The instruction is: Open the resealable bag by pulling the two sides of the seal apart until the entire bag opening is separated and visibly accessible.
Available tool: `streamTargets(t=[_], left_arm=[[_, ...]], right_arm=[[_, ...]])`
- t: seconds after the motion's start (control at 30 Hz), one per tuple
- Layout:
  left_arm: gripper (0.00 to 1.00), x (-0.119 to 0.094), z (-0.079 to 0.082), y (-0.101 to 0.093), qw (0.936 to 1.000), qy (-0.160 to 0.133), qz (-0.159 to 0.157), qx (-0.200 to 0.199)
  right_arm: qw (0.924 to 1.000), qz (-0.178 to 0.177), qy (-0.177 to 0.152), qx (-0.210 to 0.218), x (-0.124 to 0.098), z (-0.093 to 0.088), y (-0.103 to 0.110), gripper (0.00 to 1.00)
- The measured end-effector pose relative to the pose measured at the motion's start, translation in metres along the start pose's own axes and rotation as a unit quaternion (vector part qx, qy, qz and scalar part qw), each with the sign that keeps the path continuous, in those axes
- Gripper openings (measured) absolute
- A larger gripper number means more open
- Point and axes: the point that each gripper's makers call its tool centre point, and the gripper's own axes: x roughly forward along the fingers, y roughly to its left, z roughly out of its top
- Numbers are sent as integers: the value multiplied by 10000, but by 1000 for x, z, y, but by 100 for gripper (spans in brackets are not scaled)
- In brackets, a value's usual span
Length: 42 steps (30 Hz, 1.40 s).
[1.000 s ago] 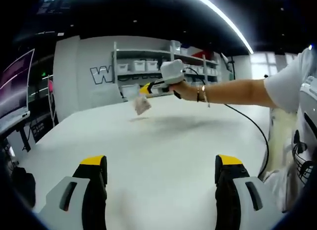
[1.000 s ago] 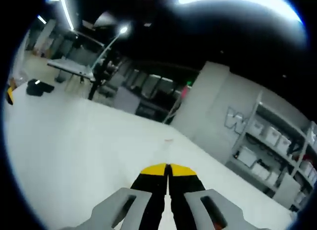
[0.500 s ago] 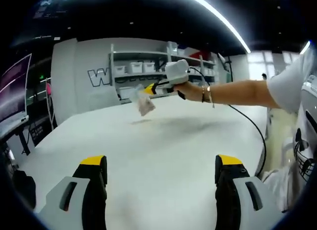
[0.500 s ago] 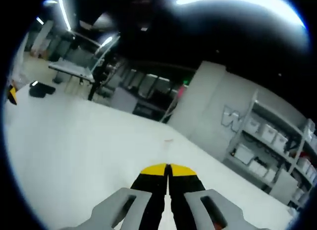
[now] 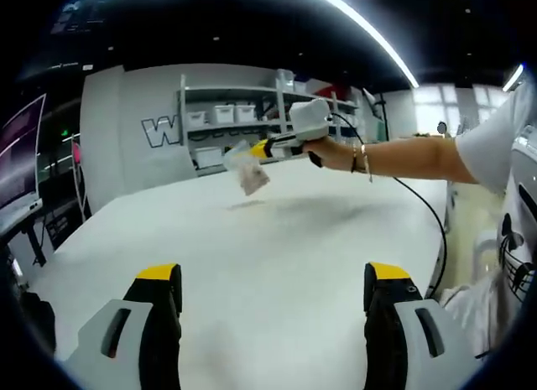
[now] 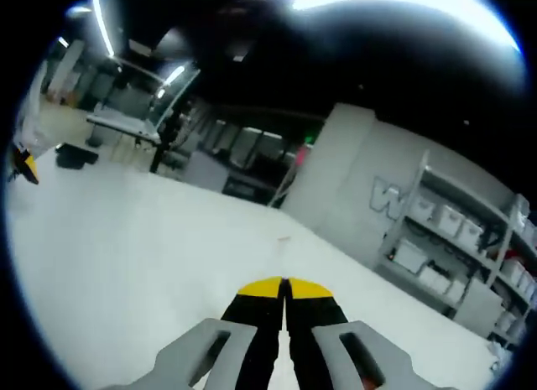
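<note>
1. While the right gripper (image 5: 256, 148) holds the resealable bag (image 5: 248, 174) up over the white table (image 5: 277, 264), toward 12 o'clock in the left gripper view, the step in hand looks like bringing the second gripper to the bag's free lip.
2. To do it well, I judge the left gripper (image 5: 273, 283) should travel up and forward to the bag and take only one wall of the seal, opposite the wall already pinched, not both layers together.
3. Pulling should then go straight apart across the seal, working along it until the whole mouth gapes; a twist would probably just crumple the film.
4. Left gripper: jaws stand wide apart at 7 and 5 o'clock of its own view, holding and touching nothing, low over the table.
5. Right gripper (image 6: 284, 288): its yellow tips meet in its own view, and in the left gripper view the bag hangs from them, clear of the table, with its shadow below.
6. Whether the seal has parted at all is too small to tell.
</note>
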Motion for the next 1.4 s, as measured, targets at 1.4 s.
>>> streamTargets(t=[1.4], left_arm=[[88, -2, 7, -17, 9997, -45, -155, 162]], right_arm=[[9975, 84, -471, 523, -92, 6, 24, 0]])
